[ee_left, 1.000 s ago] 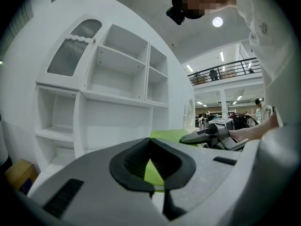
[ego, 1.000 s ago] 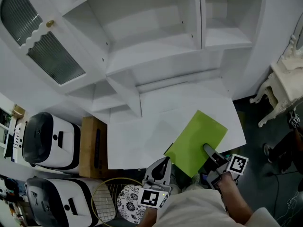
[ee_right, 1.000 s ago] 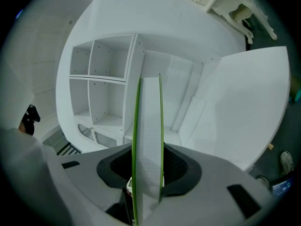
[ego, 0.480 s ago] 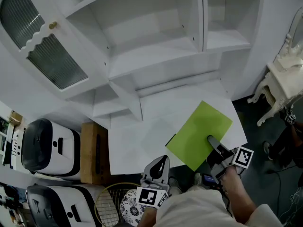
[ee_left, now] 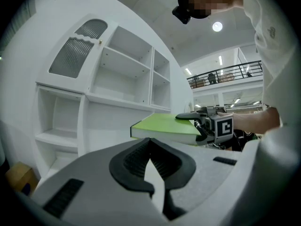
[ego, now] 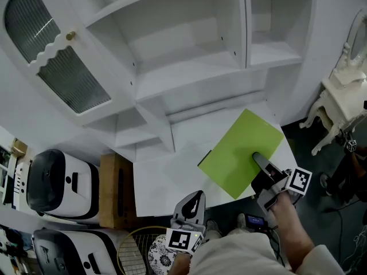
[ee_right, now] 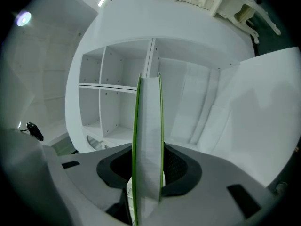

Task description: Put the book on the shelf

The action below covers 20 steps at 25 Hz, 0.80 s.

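White surface (ego: pixel 163 176) before the shelf (ego: pixel 189 76), my right tool (ego: pixel 259 160) pinching the green book (ego: pixel 235 150) above the surface, left tool (ego: pixel 195 198) pressed together, empty, book higher and nearer the shelf than before

Soft, even light is falling on the white shelf unit (ego: pixel 189 56), leaving only faint grey shadows in its compartments. Both gripper views are bowing straight edges and darkening at the corners, and a ceiling lamp (ee_left: pixel 217 26) is glaring brightly.
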### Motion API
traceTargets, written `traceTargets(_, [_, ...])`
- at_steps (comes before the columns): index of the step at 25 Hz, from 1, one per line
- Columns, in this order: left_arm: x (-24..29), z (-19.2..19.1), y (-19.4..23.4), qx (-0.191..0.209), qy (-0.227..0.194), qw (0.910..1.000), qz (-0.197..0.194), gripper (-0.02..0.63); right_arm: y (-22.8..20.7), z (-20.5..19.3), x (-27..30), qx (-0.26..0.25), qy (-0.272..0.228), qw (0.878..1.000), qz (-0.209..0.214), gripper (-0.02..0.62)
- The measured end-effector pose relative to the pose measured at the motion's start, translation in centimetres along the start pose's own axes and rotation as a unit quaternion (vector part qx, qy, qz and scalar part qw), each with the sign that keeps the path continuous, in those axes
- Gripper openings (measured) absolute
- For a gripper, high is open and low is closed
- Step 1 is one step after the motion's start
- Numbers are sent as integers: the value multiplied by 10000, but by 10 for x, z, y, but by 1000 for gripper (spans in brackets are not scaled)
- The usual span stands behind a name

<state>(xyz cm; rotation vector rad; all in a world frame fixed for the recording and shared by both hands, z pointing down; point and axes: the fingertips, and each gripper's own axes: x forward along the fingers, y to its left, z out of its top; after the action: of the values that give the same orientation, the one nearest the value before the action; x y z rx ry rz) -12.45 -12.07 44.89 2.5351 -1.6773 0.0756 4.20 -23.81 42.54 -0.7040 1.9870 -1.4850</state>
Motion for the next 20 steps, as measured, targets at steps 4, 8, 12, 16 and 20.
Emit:
traceTargets(4, [3, 1, -1, 3, -21, 10000, -47, 2, 14, 4, 15, 60, -15, 9999, 108, 146])
traceTargets(8, [4, 0, 1, 17, 8, 10000, -60, 2, 27, 5, 32, 64, 8, 9999, 161, 146])
traceTargets(12, [6, -4, 2, -50, 42, 10000, -60, 2, 41, 6, 51, 93, 56, 9997, 223, 146])
traceTargets(16, [10, -5, 1, -48, 54, 9999, -95, 2, 55, 8, 66, 98, 136, 9994, 310, 146])
traceTargets(20, [12, -4, 2, -62, 33, 9999, -127, 3, 64, 11, 79, 124, 122, 9992, 373, 146])
